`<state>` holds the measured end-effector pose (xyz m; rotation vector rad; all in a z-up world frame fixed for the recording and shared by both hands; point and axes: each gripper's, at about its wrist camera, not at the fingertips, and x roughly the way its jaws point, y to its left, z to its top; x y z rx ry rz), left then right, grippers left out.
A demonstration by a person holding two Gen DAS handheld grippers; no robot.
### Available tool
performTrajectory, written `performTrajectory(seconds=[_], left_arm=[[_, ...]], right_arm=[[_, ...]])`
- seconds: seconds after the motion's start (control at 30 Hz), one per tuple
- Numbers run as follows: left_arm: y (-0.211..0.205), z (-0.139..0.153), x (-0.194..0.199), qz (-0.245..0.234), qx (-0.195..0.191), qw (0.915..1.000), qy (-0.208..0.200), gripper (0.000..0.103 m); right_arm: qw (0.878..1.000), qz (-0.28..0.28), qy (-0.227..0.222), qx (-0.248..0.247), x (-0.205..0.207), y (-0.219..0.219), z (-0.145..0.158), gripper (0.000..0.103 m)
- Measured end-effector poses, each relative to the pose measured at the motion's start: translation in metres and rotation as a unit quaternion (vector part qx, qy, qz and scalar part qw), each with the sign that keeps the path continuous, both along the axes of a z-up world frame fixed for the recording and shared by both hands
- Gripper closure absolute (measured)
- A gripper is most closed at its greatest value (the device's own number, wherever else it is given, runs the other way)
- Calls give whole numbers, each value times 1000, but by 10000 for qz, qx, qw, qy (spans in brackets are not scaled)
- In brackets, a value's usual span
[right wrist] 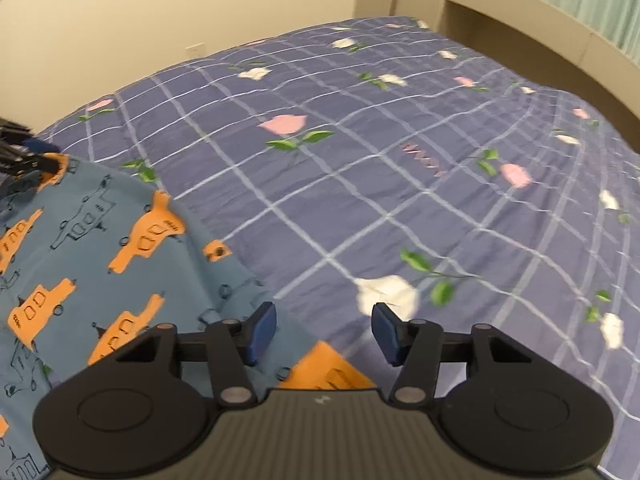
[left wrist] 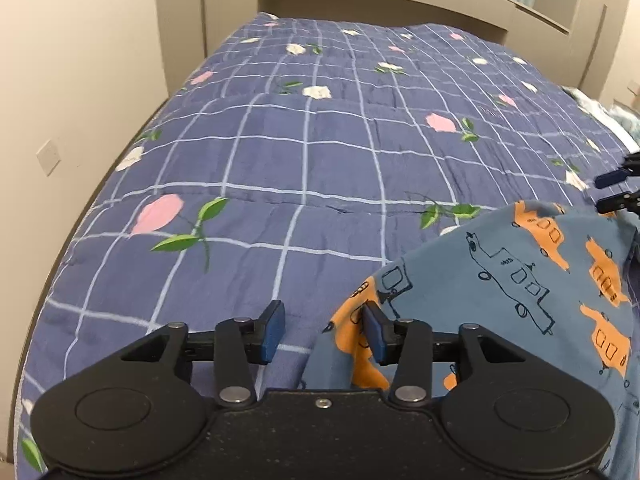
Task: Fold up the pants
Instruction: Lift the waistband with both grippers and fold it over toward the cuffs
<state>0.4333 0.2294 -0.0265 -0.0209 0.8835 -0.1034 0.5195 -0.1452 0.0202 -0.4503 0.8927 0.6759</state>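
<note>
Lying on quilt (left wrist: 280, 152), near its front edge: pants (left wrist: 520, 280), blue with orange and outlined vehicle prints. Long axis hard to tell, since only part shows in either view; top edge slants across the bed, between both grippers.

Left gripper (left wrist: 324, 330): jaws about half open, nothing pinched; right pad touching or just in front of a raised fold at pants' left edge, left pad over bare quilt. Cannot tell if cloth rests against pad.

Right gripper (right wrist: 324, 332): jaws parted about halfway, empty; left pad over pants' right edge, right pad over quilt, orange patch below gap.

Left view alone: headboard recess, wall socket plate, other gripper's blue tips at far right by pants' corner. Right view alone: blurred, pinkish stitched writing on quilt, unreadable; other gripper's tips at far left on pants' corner.
</note>
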Motion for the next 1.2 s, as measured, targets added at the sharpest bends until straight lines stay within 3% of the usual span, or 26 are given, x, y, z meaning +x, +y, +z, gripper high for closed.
performTrajectory(seconds=[0.13,0.33,0.37,0.43,0.53,0.6,0.93,1.2], left_arm=[[-1,-1,7,-43,128,9999,73,48],[-6,-5,11,-128,229,9995,190,46],[-7,-5,11,-159,245,9994,192,51],[-10,-6,10,-286,249,9991,182,66],[-20,-4,8,-435,339,9983,167,95],[-26,-2,4,-495,412,9979,116,102],[-41,43,-29,-343,661,9954,-608,103],[-66,97,-99,-541,827,9831,-1542,103]], right_arm=[[9995,245,78,-182,2,18,-14,44],[9991,106,287,-278,12,11,-25,45],[9990,102,343,-258,12,8,-26,46],[9988,123,437,-180,10,3,-26,58],[9987,208,441,-133,5,4,-25,84],[9988,276,382,-164,-1,7,-24,96],[9958,35,-898,-197,-58,5,16,100],[9830,-91,-1834,-27,-139,-14,65,100]])
